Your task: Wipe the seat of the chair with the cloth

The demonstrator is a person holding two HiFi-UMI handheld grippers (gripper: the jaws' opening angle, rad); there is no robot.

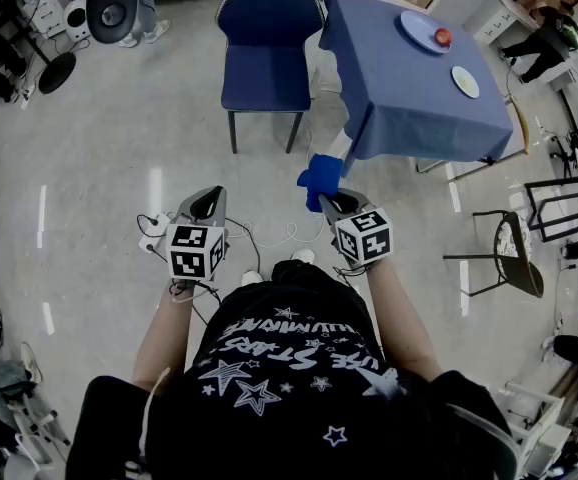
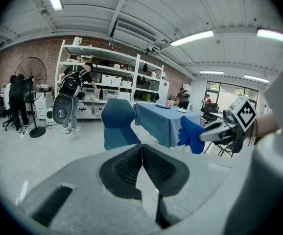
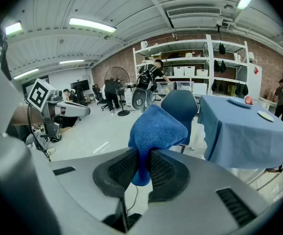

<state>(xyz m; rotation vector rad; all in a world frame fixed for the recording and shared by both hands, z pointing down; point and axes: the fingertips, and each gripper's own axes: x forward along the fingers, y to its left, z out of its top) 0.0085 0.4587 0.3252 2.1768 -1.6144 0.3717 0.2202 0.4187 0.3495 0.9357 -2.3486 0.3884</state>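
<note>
A dark blue chair (image 1: 265, 48) stands ahead of me on the grey floor, its seat bare; it also shows as the blue chair (image 2: 116, 124) and behind the cloth as the chair (image 3: 181, 106). My right gripper (image 1: 326, 196) is shut on a blue cloth (image 1: 319, 177), which bunches up above the jaws as the cloth (image 3: 155, 131). My left gripper (image 1: 207, 200) is shut with nothing in it, its pads (image 2: 153, 165) meeting at the tips. Both grippers hang well short of the chair.
A table under a blue tablecloth (image 1: 409, 88) stands right of the chair, with two plates (image 1: 424, 30) and a red fruit (image 1: 442, 37). A standing fan (image 1: 109, 8) and people are at the back left. A cable (image 1: 269, 240) lies on the floor. A black chair (image 1: 514, 258) stands at right.
</note>
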